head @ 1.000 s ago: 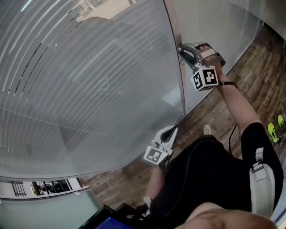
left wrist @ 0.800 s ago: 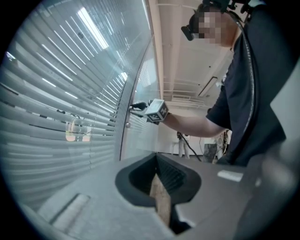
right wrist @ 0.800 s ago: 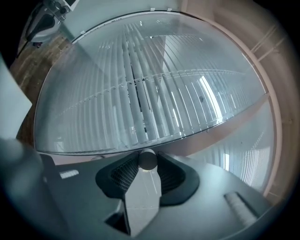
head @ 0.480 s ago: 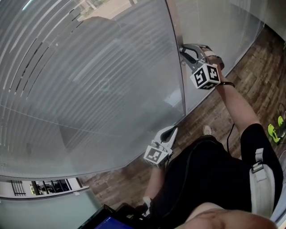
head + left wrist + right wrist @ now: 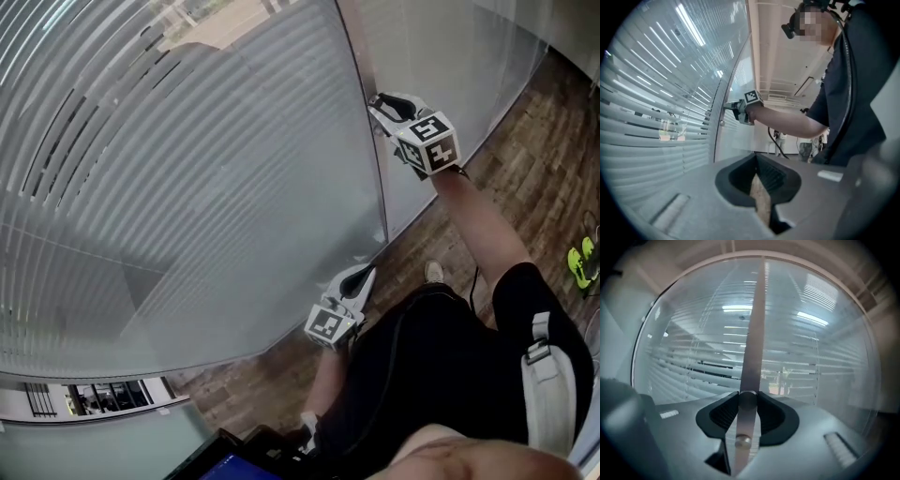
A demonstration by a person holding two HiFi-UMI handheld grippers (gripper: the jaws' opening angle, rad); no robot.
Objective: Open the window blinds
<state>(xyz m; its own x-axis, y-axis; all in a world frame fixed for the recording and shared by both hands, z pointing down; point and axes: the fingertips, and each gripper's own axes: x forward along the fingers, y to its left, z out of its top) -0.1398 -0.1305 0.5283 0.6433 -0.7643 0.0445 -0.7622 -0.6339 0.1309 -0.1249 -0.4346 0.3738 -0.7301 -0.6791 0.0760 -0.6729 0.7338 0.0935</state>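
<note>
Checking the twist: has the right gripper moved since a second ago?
Yes: the right gripper, jaws just closing on the knob, rolled in place beside the window frame, marker cube swinging upward.

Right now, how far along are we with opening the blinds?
Done: the upper slats are tilted, with gaps showing between them. In hand: the right gripper, whose jaws have just been closing, clamps the knob on the frame. To do: the lower slats look nearly shut, so more turning seems needed. The left gripper hangs idle.
</note>
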